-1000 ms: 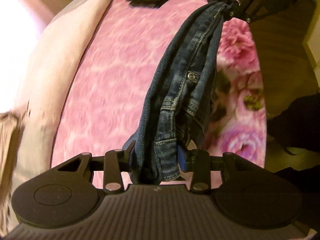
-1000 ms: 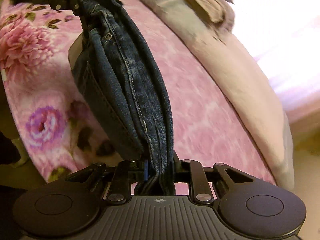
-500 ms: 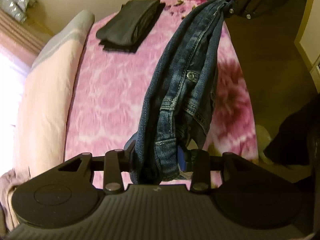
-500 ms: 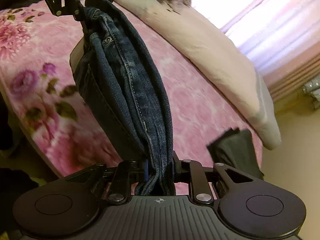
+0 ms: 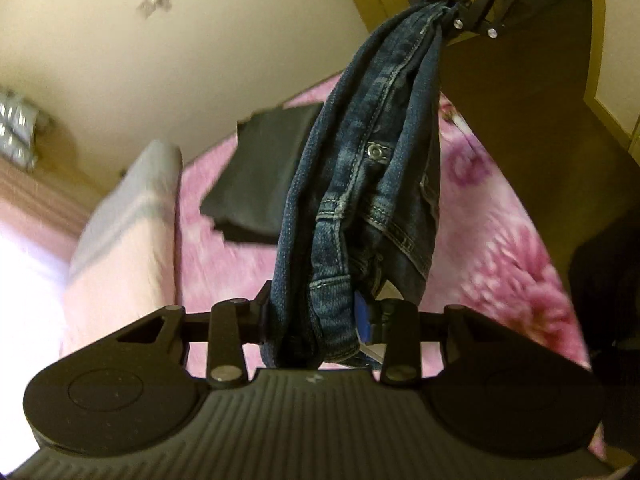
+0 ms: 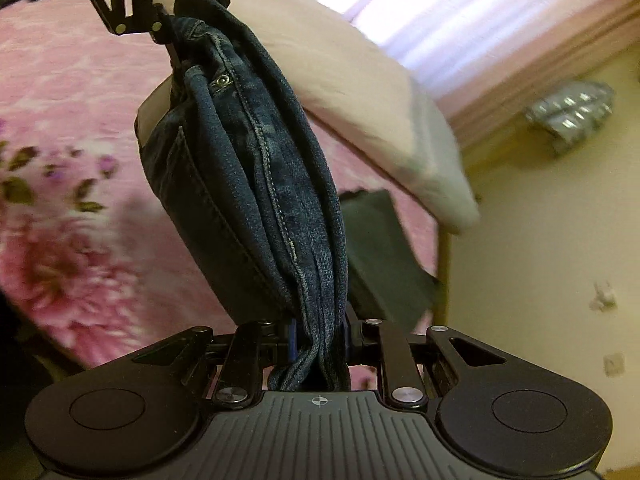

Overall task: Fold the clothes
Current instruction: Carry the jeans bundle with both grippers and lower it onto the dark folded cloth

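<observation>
A folded pair of dark blue jeans (image 5: 360, 184) hangs in the air between my two grippers, above the pink flowered bed (image 5: 500, 248). My left gripper (image 5: 316, 316) is shut on one bunched end of the jeans. My right gripper (image 6: 320, 340) is shut on the other end of the jeans (image 6: 256, 184). Each gripper shows at the top of the other's view: the right gripper (image 5: 452, 0) and the left gripper (image 6: 168, 20). A folded black garment (image 5: 264, 184) lies on the bed under the jeans, near the bed's end by the wall; it also appears as the black garment (image 6: 380, 256).
A long pale pink pillow or rolled quilt (image 6: 360, 92) runs along the window side of the bed. A cream wall (image 5: 180, 40) stands past the bed's end. Brown floor (image 5: 512, 92) lies along the bed's other side. A silver bundle (image 6: 572, 108) sits by the curtain.
Both grippers carried the jeans along the bed toward the wall end and a little upward. The black garment, far off before, now lies right under the jeans. Both grips are unchanged.
</observation>
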Action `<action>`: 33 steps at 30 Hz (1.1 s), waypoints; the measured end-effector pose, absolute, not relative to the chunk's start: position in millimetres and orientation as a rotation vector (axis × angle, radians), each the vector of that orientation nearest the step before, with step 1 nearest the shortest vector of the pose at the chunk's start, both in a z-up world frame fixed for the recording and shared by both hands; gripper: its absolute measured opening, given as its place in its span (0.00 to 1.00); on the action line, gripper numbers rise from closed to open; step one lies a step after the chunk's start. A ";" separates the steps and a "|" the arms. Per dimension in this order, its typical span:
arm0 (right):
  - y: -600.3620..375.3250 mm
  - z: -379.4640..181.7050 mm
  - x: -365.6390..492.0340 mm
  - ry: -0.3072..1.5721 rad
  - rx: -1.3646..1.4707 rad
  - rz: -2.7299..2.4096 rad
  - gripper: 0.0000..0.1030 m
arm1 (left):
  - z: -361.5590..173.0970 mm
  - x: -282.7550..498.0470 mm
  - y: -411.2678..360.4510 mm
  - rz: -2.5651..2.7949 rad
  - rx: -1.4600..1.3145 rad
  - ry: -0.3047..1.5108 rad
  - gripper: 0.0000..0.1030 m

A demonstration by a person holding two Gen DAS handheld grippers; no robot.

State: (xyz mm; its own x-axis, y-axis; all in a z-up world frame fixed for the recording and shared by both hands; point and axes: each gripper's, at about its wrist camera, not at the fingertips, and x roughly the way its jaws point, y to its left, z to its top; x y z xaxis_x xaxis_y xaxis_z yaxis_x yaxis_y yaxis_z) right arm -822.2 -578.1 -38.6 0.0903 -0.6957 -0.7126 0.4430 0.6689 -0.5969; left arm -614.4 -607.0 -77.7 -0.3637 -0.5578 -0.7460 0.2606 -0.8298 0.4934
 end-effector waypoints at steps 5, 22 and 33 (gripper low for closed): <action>-636.7 -20.7 -858.9 1.202 -0.266 -0.938 0.18 | -61.5 -659.5 -670.8 -2.220 1.318 -0.495 0.34; -949.6 -93.9 -989.6 1.002 -0.500 -0.878 0.18 | -129.2 -818.4 -911.7 -1.853 1.250 -0.550 0.33; -929.4 -253.1 -1010.1 1.161 -0.260 -0.680 0.19 | -306.4 -840.8 -877.0 -1.868 1.530 -0.427 0.32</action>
State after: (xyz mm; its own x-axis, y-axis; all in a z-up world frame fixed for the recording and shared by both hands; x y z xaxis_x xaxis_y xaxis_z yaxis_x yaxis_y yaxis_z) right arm -1010.1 -929.4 -253.1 0.2279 -0.6148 -0.7550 0.3572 0.7742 -0.5226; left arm -840.8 -877.0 -306.4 -0.0819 -0.6769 -0.7315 0.2922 -0.7180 0.6317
